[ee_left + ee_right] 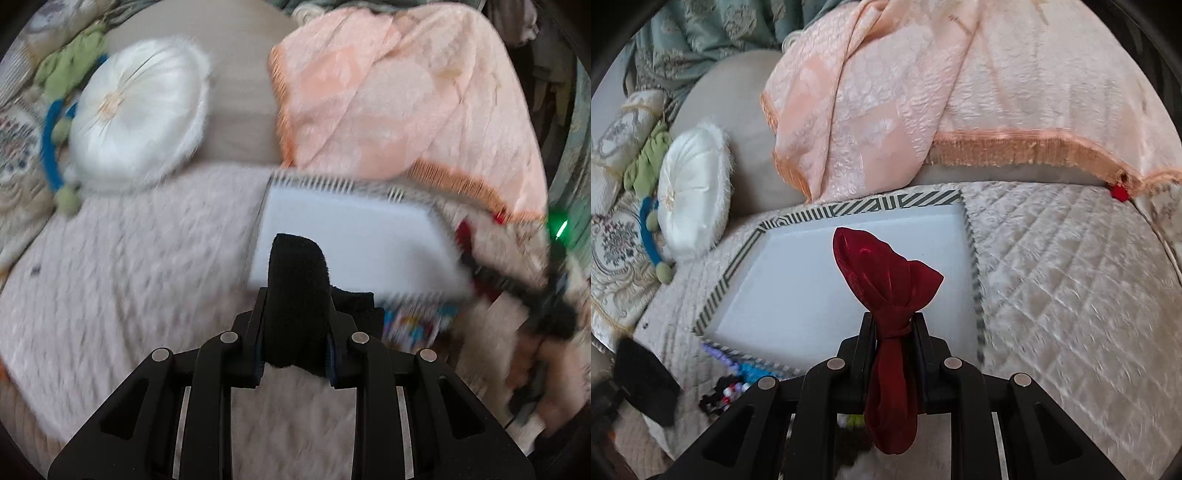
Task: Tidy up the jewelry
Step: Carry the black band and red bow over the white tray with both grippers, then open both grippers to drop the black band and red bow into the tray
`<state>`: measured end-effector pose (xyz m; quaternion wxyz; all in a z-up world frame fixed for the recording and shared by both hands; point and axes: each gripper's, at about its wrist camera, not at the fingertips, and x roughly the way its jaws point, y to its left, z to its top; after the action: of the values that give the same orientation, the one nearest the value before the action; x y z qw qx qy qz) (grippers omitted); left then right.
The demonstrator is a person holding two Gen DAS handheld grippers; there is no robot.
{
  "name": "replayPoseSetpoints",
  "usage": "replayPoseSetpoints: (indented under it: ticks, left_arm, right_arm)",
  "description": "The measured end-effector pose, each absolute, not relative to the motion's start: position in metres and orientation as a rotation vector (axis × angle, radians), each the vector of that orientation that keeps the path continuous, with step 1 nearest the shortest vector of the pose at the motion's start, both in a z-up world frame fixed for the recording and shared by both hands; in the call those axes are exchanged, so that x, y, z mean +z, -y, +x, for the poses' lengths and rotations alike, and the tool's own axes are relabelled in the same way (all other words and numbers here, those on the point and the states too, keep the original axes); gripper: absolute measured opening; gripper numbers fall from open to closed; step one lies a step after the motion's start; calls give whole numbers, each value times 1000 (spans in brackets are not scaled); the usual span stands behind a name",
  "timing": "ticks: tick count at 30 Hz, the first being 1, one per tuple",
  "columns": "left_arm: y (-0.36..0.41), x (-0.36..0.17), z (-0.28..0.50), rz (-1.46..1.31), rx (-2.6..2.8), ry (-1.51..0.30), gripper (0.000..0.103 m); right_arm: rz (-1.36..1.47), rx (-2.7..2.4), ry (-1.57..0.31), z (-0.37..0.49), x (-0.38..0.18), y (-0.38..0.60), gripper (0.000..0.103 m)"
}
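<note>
My left gripper [297, 295] is shut on a black velvet pouch [297, 280] and holds it above the near edge of a white tray [347, 229] with a black-and-white patterned rim. My right gripper [894, 321] is shut on a dark red satin pouch [882, 273], pinched at its knot, above the same tray [798, 288]. Colourful beaded jewelry [733, 373] lies on the quilt by the tray's near left corner; it also shows in the left wrist view [417, 325]. The left-held black pouch [646, 384] shows at the far left of the right wrist view.
The tray lies on a cream quilted bed cover [1071, 280]. A peach fringed blanket [886, 99] is heaped behind it. A round white cushion [694, 195], a blue ring [648, 236] and a green soft toy [646, 162] lie to the left.
</note>
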<state>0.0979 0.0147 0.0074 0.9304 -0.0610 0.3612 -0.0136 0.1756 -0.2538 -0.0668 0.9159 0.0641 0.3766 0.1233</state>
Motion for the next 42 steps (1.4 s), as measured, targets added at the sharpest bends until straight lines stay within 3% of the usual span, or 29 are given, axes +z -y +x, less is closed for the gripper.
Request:
replayPoseSetpoints:
  ticks: [5, 14, 15, 18, 21, 26, 35, 42]
  left_arm:
    - [-11, 22, 160, -144, -78, -693, 23]
    - [-15, -61, 231, -116, -18, -889, 24]
    - [-16, -65, 232, -113, -5, -900, 30]
    - [-23, -70, 228, -84, 15, -907, 43]
    - [-28, -64, 219, -79, -13, -895, 48]
    - [-42, -53, 192, -63, -26, -854, 57]
    - [-97, -72, 121, -183, -2, -891, 58]
    - [-37, -74, 91, 11, -280, -936, 58]
  right_arm:
    - [182, 244, -832, 200, -87, 263, 17]
    - [146, 232, -861, 210, -102, 266, 18]
    - [138, 229, -857, 209, -102, 265, 19]
    - [158, 244, -847, 210, -100, 263, 29]
    - [164, 261, -839, 210, -97, 261, 40]
    - [165, 253, -782, 198, -80, 259, 40]
    - [170, 221, -742, 141, -64, 275, 40]
    - [143, 331, -813, 80, -77, 274, 40]
